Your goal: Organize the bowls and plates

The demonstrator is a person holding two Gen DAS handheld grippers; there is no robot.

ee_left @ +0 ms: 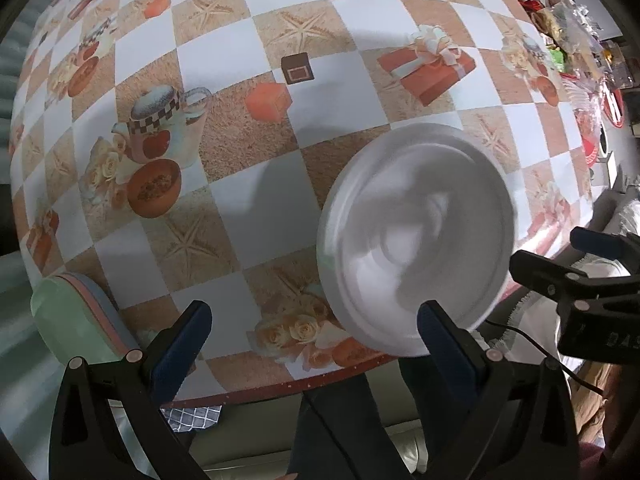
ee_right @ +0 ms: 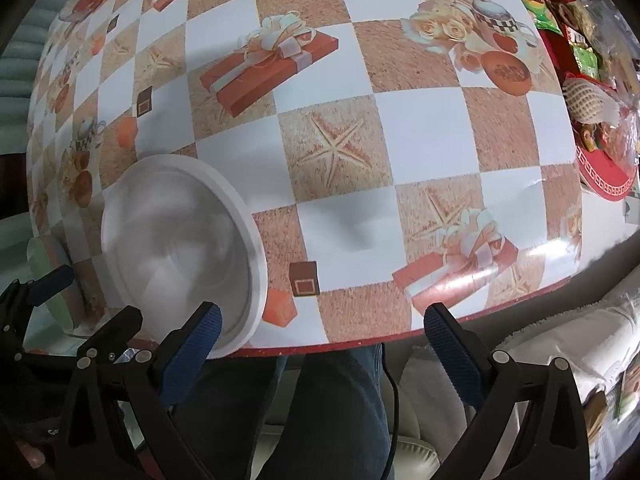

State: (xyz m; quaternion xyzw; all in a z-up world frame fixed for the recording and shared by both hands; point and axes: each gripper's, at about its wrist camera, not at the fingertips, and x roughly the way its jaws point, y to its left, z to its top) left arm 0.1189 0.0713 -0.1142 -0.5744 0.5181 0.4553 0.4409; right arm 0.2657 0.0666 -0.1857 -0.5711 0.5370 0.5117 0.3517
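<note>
On checkered tablecloth (ee_right: 420, 128): white plate (ee_right: 180, 240) near edge, snack clutter (ee_right: 592, 60) far right.

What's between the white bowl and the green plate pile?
Just bare patterned tablecloth, seen in the right wrist view: a narrow strip separates the white bowl from the green plate pile; nothing sits there.

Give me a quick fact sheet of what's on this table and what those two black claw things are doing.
surface: table with checkered cloth
main item: white plate, blurred, near the front edge
stack: pastel dishes at the table's left corner
clutter: snack packets at the far right
left hand-held gripper: open, holding nothing, right finger in front of the plate's rim
right hand-held gripper: open, holding nothing, plate to its left
</note>
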